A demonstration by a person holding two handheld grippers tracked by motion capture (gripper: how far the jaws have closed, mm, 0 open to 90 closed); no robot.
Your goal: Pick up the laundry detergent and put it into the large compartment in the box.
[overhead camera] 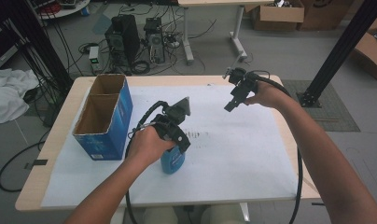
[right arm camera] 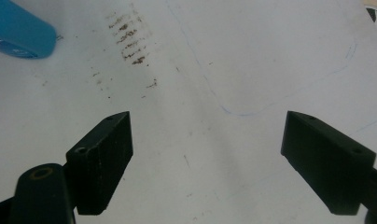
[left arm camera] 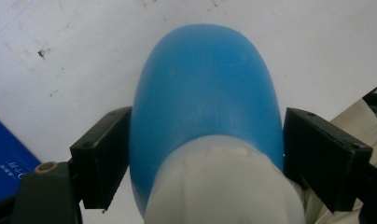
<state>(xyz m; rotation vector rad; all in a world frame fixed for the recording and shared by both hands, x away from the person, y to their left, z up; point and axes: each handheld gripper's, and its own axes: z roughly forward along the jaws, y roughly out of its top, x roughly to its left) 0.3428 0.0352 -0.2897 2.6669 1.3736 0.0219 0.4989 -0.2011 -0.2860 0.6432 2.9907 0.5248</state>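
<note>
I see the surface (overhead camera: 233, 177) under its white sheet, with a tall blue box (overhead camera: 105, 116), open at the top, standing at its left side. Just right of that box my left gripper (overhead camera: 177, 140) has its jaws set against both flanks of a blue bottle (left arm camera: 205, 93), so I judge the grasp made, though there is a thin gap at the right jaw. The bottle stands near the front middle of the surface, close beside the box. I take this as the pick-up step; the next move calls for a straight lift, keeping the bottle upright, then carrying it over the box's open top. My right gripper (overhead camera: 234, 100) hangs above the far right of the sheet, jaws wide apart and holding nothing. The bottle is smooth, rounded blue plastic with a pale whitish part nearest the camera, so it may slip
</note>
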